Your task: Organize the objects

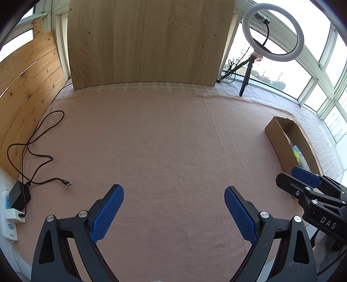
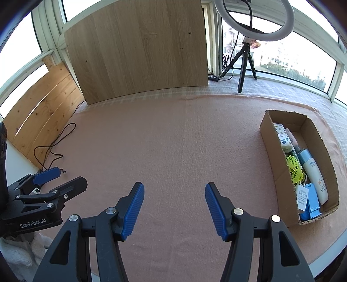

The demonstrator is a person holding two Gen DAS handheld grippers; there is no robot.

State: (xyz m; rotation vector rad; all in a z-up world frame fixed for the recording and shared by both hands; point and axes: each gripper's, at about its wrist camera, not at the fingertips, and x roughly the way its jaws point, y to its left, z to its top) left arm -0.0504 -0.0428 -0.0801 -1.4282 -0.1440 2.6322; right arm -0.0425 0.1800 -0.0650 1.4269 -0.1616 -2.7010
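So both grippers are just hanging over the pink cloth (image 2: 173, 141) side by side, tilted down toward it. The left gripper (image 1: 173, 208) has its blue pads spread wide with nothing but cloth between them, totally released. The right gripper (image 2: 174, 208) is the same deal, jaws apart, nothing in them, not touching anything. All the stuff sits in the box (image 2: 271, 138), a long open cardboard one lying on the cloth off to the right of the right gripper, near the table's right edge. Inside, packed end to end, I can make out a white tube (image 2: 315, 175) with a light blue cap, a yellow shuttlecock (image 2: 293, 169) next to it, a patterned white packet (image 2: 284, 138) toward the far end, a white tag (image 2: 302, 196), and a blue plastic piece (image 2: 312, 200) at the near end. From the left side you only see the box's outer wall and a sliver of what's in it. The middle of the cloth is bare. Over on the left edge a black cable (image 1: 39, 149) loops across the cloth to a charger (image 1: 20, 195) plugged into a white power strip (image 1: 8, 217). At the back a wood board (image 2: 138, 54) leans upright against the windows, and a ring light (image 2: 253, 19) on a small tripod stands to its right.
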